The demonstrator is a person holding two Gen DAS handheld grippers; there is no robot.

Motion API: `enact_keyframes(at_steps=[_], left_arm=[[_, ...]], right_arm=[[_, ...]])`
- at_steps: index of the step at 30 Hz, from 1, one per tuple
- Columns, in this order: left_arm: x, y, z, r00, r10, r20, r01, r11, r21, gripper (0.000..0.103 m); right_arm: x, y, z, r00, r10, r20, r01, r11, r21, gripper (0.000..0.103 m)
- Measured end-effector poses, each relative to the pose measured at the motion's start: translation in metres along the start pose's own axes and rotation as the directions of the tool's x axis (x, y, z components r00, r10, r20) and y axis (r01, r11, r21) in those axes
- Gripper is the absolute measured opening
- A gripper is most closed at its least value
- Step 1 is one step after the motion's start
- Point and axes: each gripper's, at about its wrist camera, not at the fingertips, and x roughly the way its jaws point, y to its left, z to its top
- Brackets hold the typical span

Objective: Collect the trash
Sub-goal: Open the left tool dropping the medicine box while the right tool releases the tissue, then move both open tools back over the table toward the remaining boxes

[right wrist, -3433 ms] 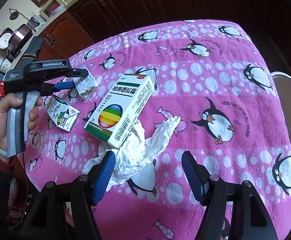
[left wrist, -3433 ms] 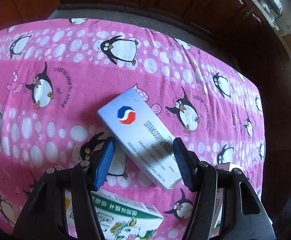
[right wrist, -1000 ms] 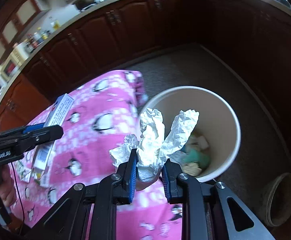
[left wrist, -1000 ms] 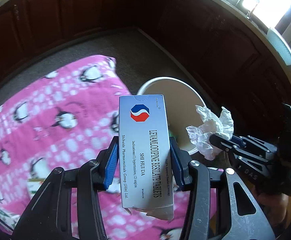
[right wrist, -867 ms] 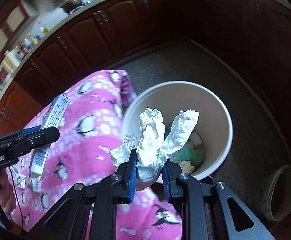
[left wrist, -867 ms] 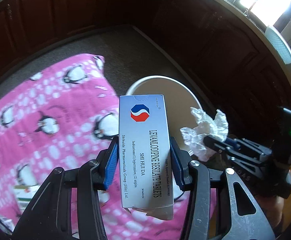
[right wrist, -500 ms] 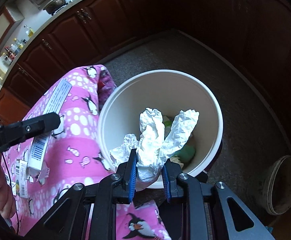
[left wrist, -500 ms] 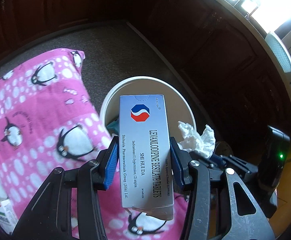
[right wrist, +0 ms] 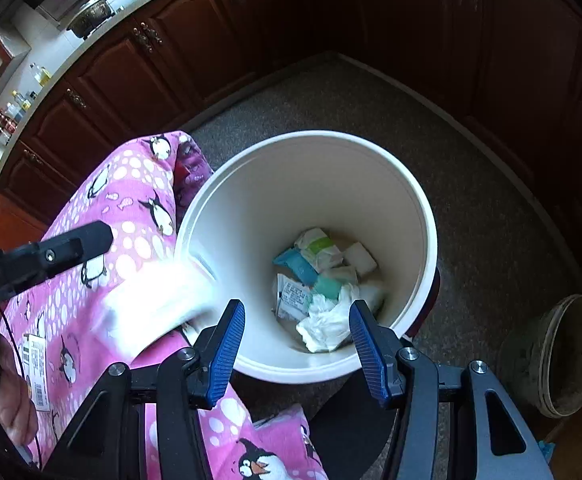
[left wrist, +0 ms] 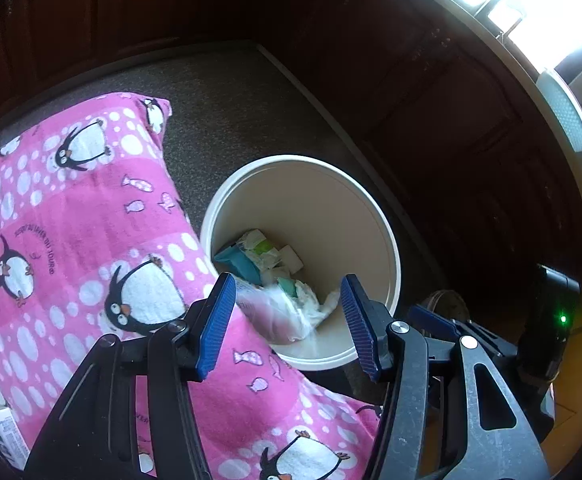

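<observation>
i hold my left hand-held gripper (left wrist: pixel 287 320) and my right hand-held gripper (right wrist: pixel 297 340) above the one white bin (right wrist: pixel 423 216) at frame centre so the trash drops straight in; both sets of jaws have just been opening and now stand apart, gripping nothing. left to right in the right wrist view: one blurred falling box (right wrist: pixel 155 308) at the bin's rim, then one crumpled tissue (right wrist: pixel 327 326) on the litter inside.
</observation>
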Motion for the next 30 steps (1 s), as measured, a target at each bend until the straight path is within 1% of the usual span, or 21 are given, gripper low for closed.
enact_keyframes(at_steps=[7,15,20,22,24,27,30], left_arm=[[-0.013,0.003,0.000,1.000,0.010,0.008,-0.010,1.000,0.001,0.053],[-0.039,0.007,-0.006,0.997,0.060,0.052,-0.061,0.998,0.018,0.053],[-0.062,0.015,-0.019,0.991,0.105,0.079,-0.108,0.994,0.029,0.054],[-0.074,0.019,-0.024,0.988,0.123,0.096,-0.126,0.992,0.030,0.054],[-0.085,0.023,-0.031,0.984,0.142,0.109,-0.146,0.989,0.033,0.054],[-0.099,0.030,-0.040,0.977,0.170,0.129,-0.175,0.984,0.033,0.054],[-0.111,0.039,-0.047,0.973,0.184,0.141,-0.188,0.982,0.017,0.054]], right_arm=[[-0.001,0.006,-0.007,1.000,-0.002,-0.005,0.002,1.000,-0.011,0.052],[-0.018,0.022,-0.011,1.000,0.013,0.016,-0.012,0.999,-0.038,0.052],[-0.033,0.038,-0.012,0.999,0.030,0.044,-0.027,0.998,-0.060,0.053],[-0.038,0.046,-0.013,0.998,0.033,0.055,-0.029,0.997,-0.076,0.058],[-0.043,0.054,-0.015,0.997,0.041,0.064,-0.035,0.995,-0.089,0.061],[-0.048,0.069,-0.017,0.996,0.055,0.069,-0.047,0.992,-0.113,0.061],[-0.052,0.085,-0.021,0.995,0.066,0.074,-0.055,0.989,-0.140,0.062]])
